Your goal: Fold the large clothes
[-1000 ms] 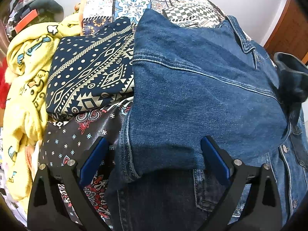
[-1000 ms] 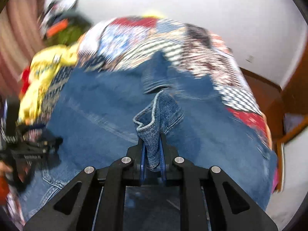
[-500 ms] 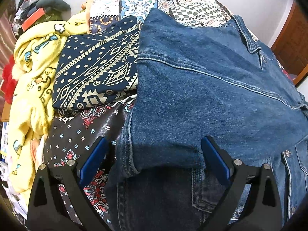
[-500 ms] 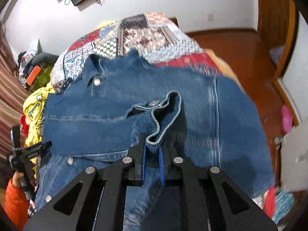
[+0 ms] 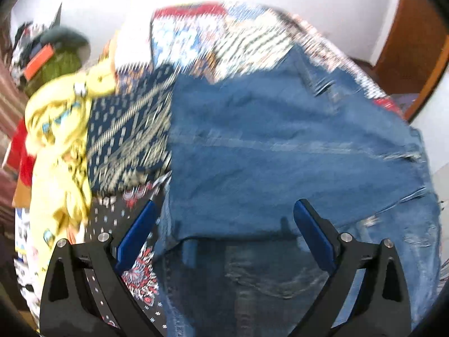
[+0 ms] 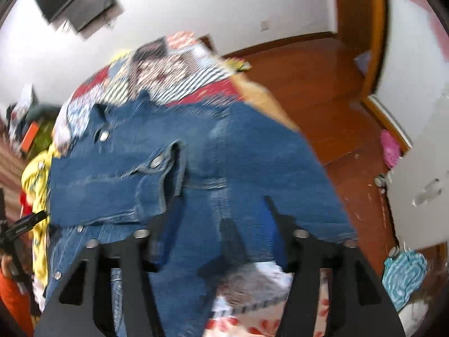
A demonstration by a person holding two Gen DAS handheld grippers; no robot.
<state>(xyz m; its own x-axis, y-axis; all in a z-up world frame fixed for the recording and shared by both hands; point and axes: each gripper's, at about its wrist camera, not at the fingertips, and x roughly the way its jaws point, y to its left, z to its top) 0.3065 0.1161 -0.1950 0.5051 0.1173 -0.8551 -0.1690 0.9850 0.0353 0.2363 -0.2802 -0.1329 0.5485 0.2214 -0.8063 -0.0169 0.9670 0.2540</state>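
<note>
Where folded, thick seamed denim jacket [image 5: 280, 154]

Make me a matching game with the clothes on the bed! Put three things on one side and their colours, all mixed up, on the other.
Things:
1. denim jacket
2. cartoon blanket
3. patterned cloth, between those two

Colours:
A. yellow
B. navy with cream shapes
C. blue

Pairs: 1-C, 2-A, 3-B
</note>
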